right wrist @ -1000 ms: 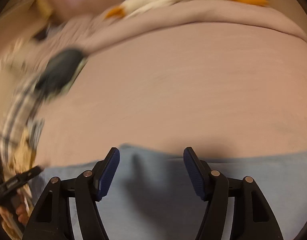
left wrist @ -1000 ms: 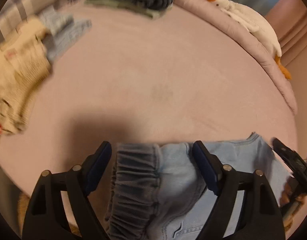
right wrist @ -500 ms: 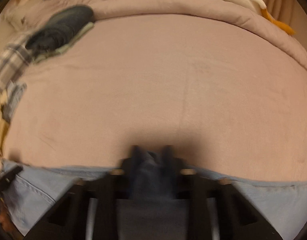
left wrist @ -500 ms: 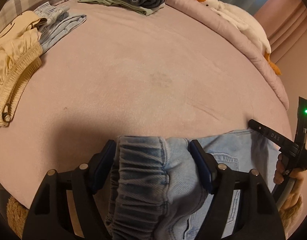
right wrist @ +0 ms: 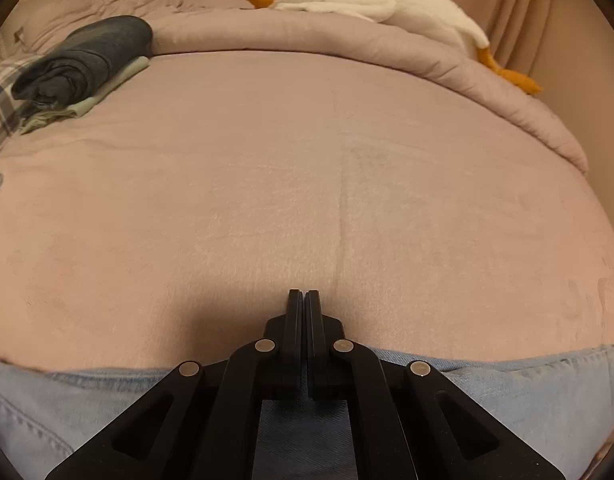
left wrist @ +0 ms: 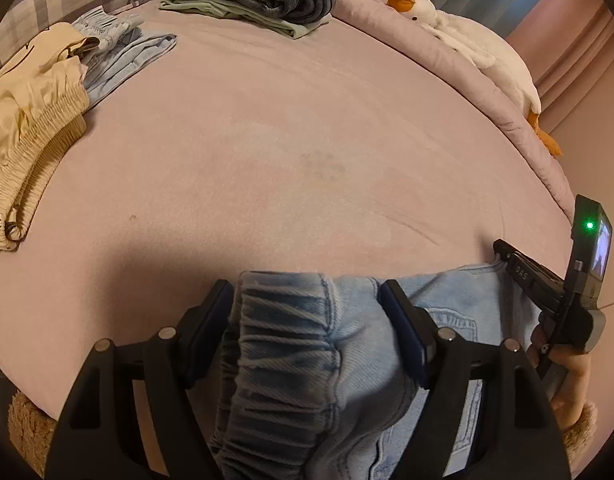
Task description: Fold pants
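Gripping the light-blue jeans (left wrist: 447,312) at the bed's (left wrist: 287,140) near edge: my left tool (left wrist: 307,320) straddles the thick elastic waistband, my right tool (right wrist: 303,312) has just pinched shut on the soft, floppy denim hem.

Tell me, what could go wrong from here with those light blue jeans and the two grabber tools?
The left gripper straddles the bunched elastic waistband of the jeans; that thick wad could slip loose when lifted. The right gripper has just closed at the jeans' edge, but its tips look shut over the bedspread, so it may have caught little denim, or the cover. An uneven pull would skew the fold.
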{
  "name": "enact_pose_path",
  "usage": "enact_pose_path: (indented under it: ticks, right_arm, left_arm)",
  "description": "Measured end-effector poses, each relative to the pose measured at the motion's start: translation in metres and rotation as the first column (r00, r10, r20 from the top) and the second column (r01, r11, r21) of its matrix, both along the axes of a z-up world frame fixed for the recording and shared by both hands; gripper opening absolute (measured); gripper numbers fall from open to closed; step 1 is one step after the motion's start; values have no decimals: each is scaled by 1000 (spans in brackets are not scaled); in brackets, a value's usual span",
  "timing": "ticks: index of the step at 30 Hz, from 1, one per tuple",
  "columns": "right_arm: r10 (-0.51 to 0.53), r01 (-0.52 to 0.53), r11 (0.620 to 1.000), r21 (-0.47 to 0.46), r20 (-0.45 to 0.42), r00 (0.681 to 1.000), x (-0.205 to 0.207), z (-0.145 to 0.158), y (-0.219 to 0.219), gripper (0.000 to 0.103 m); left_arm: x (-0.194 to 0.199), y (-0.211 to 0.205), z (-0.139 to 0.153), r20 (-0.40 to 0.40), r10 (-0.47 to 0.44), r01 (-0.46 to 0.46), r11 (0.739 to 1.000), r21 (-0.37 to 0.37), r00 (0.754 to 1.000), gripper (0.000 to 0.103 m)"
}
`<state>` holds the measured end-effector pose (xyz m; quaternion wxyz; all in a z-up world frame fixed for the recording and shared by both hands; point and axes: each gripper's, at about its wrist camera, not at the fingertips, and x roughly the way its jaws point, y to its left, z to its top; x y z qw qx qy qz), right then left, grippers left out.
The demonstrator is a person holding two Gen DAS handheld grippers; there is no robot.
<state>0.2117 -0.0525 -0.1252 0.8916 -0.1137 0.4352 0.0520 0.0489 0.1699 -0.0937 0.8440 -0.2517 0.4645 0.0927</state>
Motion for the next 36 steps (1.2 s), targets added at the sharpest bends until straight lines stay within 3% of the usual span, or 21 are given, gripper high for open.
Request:
enact_pose_path:
  ticks: [10, 36]
  right_arm:
    - [-30, 30, 1000, -5, 41, 999, -4, -1, 0, 0]
    - [-37, 37, 999, 0, 45, 998, -4, -2, 3, 0]
  left_arm:
    - [-1, 1, -1, 3, 1, -1, 1000, -6, 1000, 77]
    - [-2, 1, -1, 2, 2, -2, 1000, -5, 1000, 78]
